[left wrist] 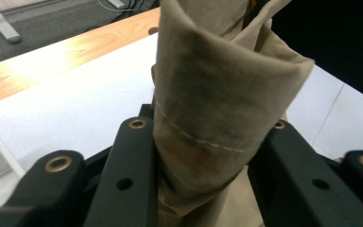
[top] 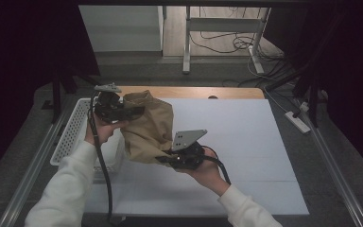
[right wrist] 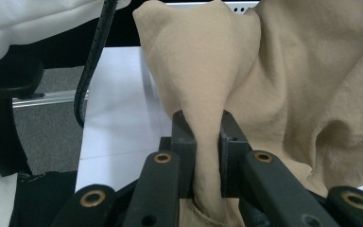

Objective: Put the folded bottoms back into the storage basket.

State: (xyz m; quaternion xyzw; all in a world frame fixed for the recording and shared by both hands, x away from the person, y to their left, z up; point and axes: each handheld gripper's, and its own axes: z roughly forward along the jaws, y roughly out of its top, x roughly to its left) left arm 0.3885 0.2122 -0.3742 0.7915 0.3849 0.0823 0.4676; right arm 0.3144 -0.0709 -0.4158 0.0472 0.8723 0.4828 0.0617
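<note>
Here, soft crumpled tan cloth [top: 146, 127], hem stitched, clamped between both grippers' [top: 123, 112] [top: 166, 160] black fingers [right wrist: 184, 142].

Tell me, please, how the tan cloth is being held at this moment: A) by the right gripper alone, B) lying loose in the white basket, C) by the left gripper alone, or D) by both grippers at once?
D: the left gripper has its jaws shut on a rolled, stitched edge of the tan cloth, and the right gripper pinches another fold of it.
</note>
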